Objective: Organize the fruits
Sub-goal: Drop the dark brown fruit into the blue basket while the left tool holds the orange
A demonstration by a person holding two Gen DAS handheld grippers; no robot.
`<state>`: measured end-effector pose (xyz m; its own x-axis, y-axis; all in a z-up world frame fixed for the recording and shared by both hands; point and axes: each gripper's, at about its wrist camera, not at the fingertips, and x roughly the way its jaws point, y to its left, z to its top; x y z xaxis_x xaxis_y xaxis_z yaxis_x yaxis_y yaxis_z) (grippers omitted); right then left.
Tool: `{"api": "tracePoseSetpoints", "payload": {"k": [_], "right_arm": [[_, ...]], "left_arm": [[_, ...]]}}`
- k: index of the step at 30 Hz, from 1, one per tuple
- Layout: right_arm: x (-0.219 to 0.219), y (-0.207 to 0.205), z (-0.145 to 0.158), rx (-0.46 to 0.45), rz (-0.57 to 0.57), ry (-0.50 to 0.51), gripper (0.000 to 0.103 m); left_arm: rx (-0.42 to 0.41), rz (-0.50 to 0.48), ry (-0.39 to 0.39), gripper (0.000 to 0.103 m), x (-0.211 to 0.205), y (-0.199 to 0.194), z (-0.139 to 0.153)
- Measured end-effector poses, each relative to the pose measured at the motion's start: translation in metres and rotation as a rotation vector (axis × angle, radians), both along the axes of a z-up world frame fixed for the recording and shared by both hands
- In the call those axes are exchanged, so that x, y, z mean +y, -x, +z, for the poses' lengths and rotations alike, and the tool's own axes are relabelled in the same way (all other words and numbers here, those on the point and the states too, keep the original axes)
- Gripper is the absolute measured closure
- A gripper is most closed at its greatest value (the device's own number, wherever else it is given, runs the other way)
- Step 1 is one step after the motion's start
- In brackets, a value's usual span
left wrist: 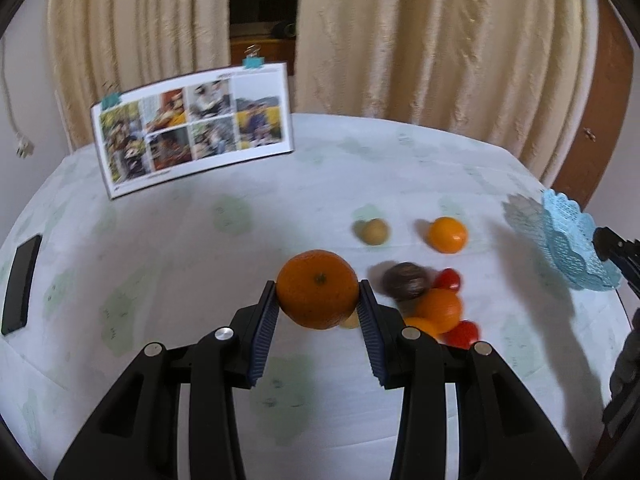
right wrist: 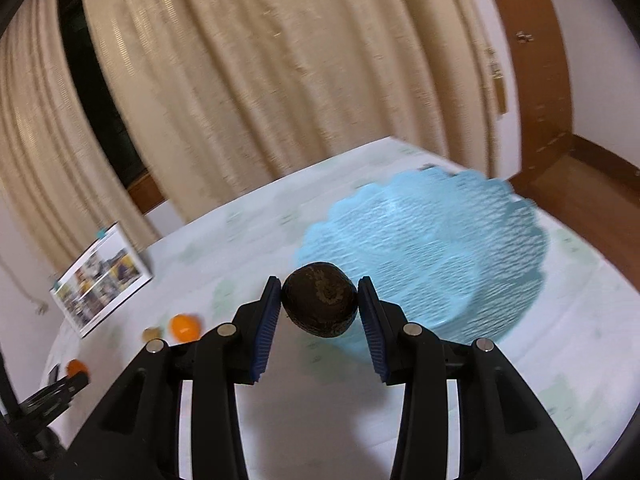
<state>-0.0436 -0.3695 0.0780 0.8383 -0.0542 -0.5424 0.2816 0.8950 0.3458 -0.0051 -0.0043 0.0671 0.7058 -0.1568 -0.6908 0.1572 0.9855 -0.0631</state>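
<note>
Both grippers carry fruit: left gripper [left wrist: 318,300] clamps a large orange [left wrist: 318,289]; right gripper [right wrist: 319,304] clamps a dark avocado [right wrist: 319,305] near the blue basket [right wrist: 460,240], which looks empty. Several fruits [left wrist: 436,304] remain on the table [left wrist: 200,248]; sorting barely begun.

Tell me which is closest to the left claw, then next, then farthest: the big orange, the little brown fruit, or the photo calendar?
Going by the left wrist view:
1. The big orange, gripped in the left claw.
2. The little brown fruit, farther back on the table, slightly right.
3. The photo calendar, standing at the table's far left.
</note>
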Motion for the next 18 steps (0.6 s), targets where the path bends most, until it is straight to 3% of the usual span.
{"api": "tracePoseSetpoints", "payload": {"k": [13,16,18], "right_arm": [[-0.060,0.040,-0.013,-0.059,-0.266,0.103,0.060],[-0.059,0.047,-0.018,-0.072,-0.313,0.118,0.050],[-0.059,0.050,-0.019,-0.086,-0.321,0.109,0.050]], "left_arm": [[-0.014,-0.175,-0.032,0.063,-0.098,0.003,0.017],[-0.011,-0.234,-0.029,0.063,-0.128,0.002,0.019],[-0.005,-0.270,-0.026,0.063,-0.149,0.000,0.019]]}}
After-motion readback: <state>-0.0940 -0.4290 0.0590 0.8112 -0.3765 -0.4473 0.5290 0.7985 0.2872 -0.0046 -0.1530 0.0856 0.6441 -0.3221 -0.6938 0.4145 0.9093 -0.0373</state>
